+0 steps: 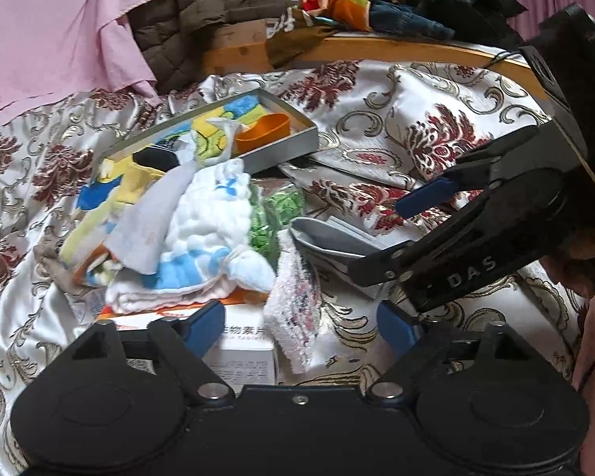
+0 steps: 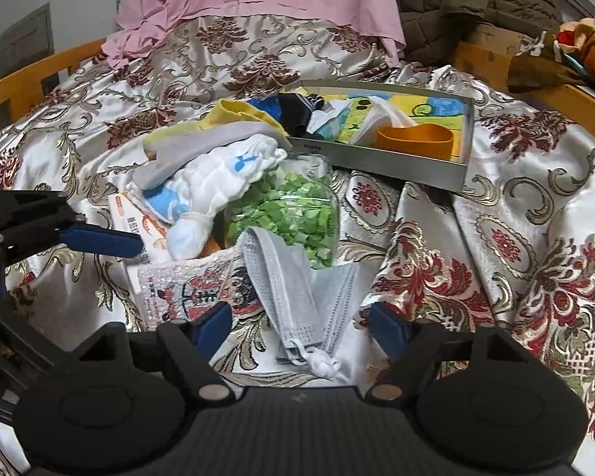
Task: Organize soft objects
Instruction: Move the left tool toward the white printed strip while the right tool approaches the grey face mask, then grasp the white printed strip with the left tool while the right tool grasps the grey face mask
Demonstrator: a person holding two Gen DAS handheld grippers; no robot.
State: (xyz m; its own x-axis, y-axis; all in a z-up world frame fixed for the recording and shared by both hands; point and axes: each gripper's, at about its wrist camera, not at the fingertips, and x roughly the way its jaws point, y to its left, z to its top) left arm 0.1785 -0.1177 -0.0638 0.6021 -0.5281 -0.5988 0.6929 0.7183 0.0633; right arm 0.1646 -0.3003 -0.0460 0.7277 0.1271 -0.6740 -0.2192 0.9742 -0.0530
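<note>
A heap of soft things lies on the patterned bedspread (image 1: 377, 150). A white-and-blue gauze cloth (image 1: 206, 222) (image 2: 214, 182) rests on yellow and grey cloths. My left gripper (image 1: 301, 323) is open low over the heap, and a fuzzy white-and-pink cloth (image 1: 293, 309) lies between its blue pads without being pressed. My right gripper (image 2: 301, 325) is open too, with a grey face mask (image 2: 297, 297) (image 1: 329, 238) lying loose between its pads. Each gripper shows in the other's view: the right gripper (image 1: 392, 238) over the mask, the left one's fingers (image 2: 103, 240) at the left edge.
A grey tray (image 1: 281, 150) (image 2: 377, 162) behind the heap holds colourful cloth, a white tissue and an orange cup (image 1: 263, 131) (image 2: 414, 139). A clear bag of green pieces (image 2: 293, 210) and a white box (image 1: 242, 353) lie in the heap. Pink sheet, brown jacket and wooden bed frame stand behind.
</note>
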